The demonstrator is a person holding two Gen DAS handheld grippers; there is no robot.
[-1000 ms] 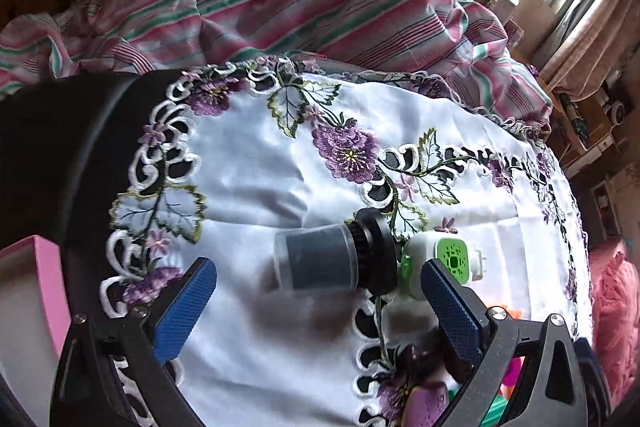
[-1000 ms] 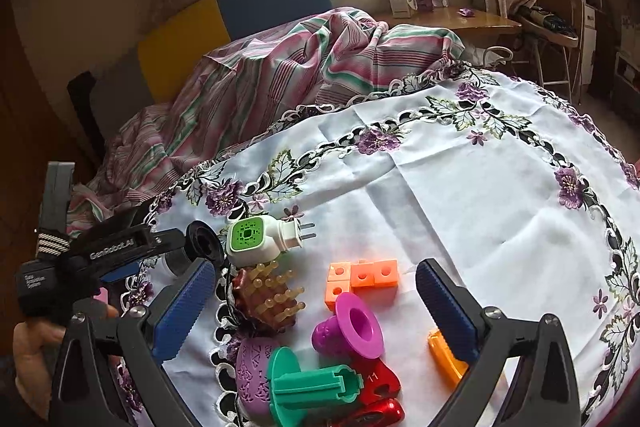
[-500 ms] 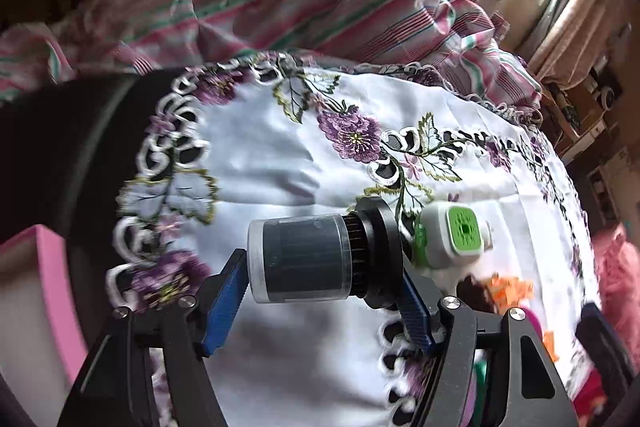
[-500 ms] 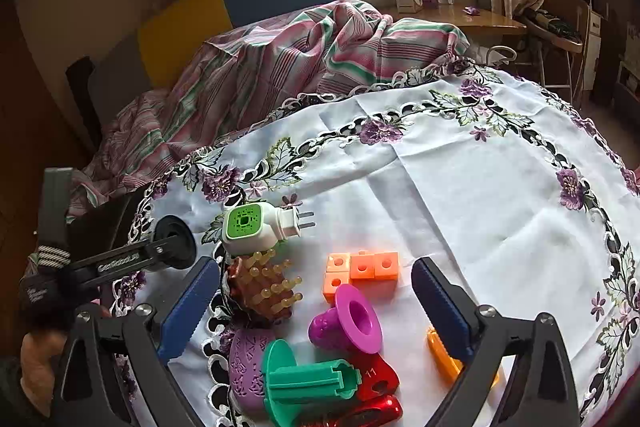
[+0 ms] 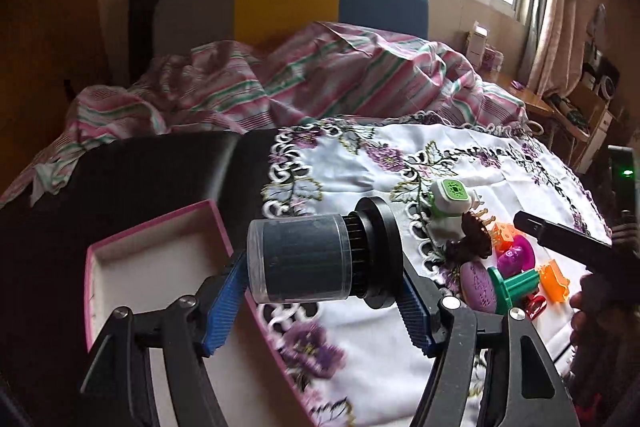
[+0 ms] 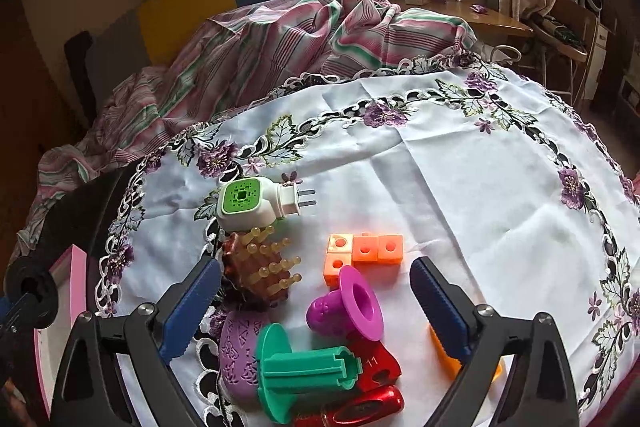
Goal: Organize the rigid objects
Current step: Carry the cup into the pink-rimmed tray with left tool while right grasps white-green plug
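Lifted off the surface [image 5: 400,367], the canister [image 5: 298,259] is now clamped endwise between the left fingers [image 5: 224,301], over the box [image 5: 152,259]. Rigid, light, probably slippery; end grip suits. Right fingers [image 6: 192,307] are held wide open, empty.

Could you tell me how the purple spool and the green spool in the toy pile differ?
In the right wrist view, the purple spool is squat and rounded with one wide flared rim, which faces up and right. The green spool is longer with a ribbed shaft and lies on its side. Purple sits farther from the camera; green is nearer. Both are plastic and lie loose on the tablecloth.
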